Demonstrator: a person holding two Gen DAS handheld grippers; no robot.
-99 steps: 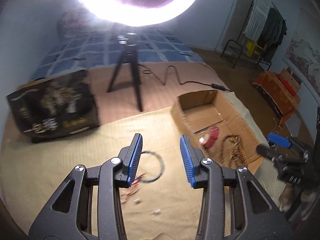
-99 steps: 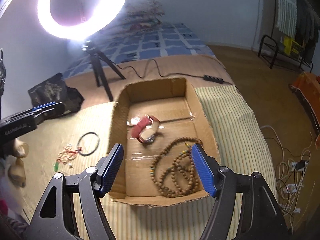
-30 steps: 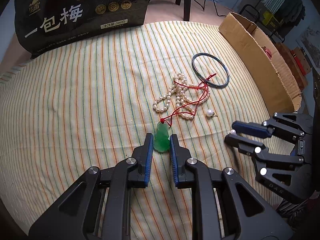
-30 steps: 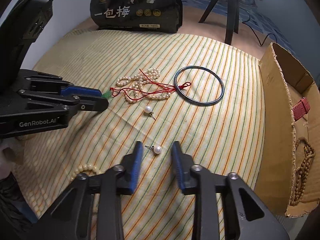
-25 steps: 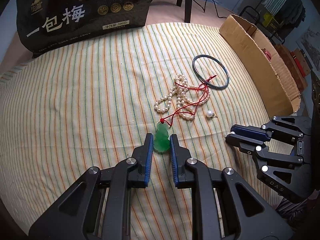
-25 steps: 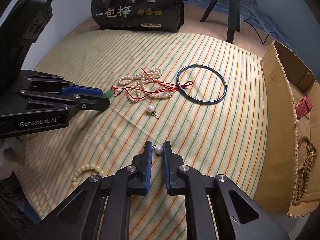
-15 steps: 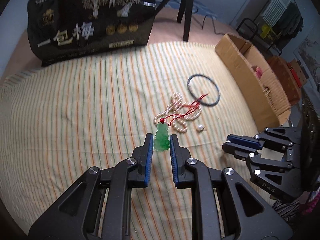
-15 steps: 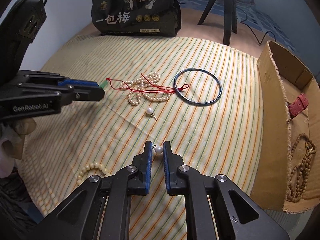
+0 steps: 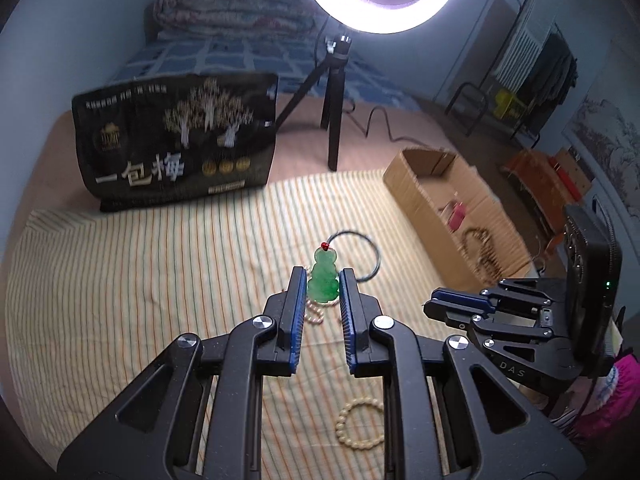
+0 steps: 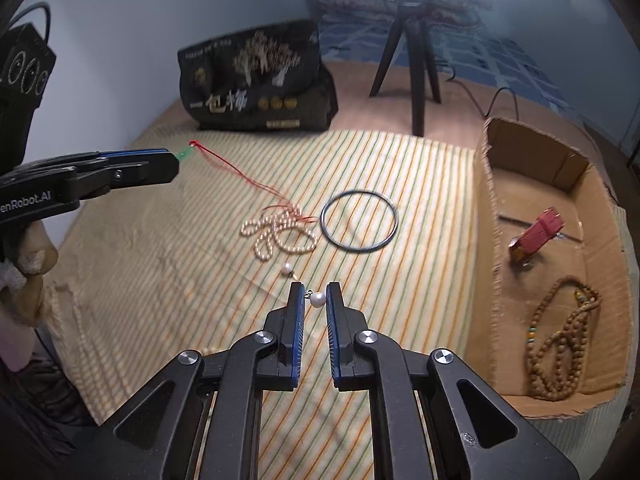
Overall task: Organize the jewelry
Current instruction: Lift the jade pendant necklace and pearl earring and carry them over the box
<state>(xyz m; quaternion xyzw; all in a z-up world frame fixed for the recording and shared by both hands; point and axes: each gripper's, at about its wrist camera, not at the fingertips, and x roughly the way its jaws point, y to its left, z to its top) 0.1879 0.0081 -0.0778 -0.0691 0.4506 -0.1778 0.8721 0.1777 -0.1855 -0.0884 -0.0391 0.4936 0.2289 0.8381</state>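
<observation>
The green pendant [image 9: 323, 276] sits clamped between the pads of the left tool [image 9: 322, 294], lifted clear of the striped cloth [image 9: 160, 280], and its red cord [image 10: 240, 176] trails down from the tool tip to the pearl necklace [image 10: 280, 232], where it lies tangled among the beads. That tangle is the likeliest trouble: if the pendant goes on rising, the cord may drag the pearls along, or the pull may slide the smooth stone out of the pads (only its lower half looks gripped). The cord also passes close beside the dark bangle [image 10: 359, 223] and could snag it.

The pearl earring [image 10: 317, 299] is pinched at the very tips of the right tool [image 10: 315, 300], whose jaws are nearly together on it, the small hook poking toward the left pad. A round bead held so near the tip could roll or pop out on any jolt, and it would be hard to find on the stripes. A second pearl earring [image 10: 287, 269] lies on the cloth just ahead of the right tool, between it and the necklace.

The cardboard box [image 10: 486, 208], probably the goal for both pieces, stands to the right of the right tool, already holding a red strap [image 10: 538, 234] and wooden beads [image 10: 560, 340]. Its near wall stands upright, so a low carry could knock the earring against the edge. A cream bead bracelet [image 9: 360, 426] rests on the cloth below the left tool.
</observation>
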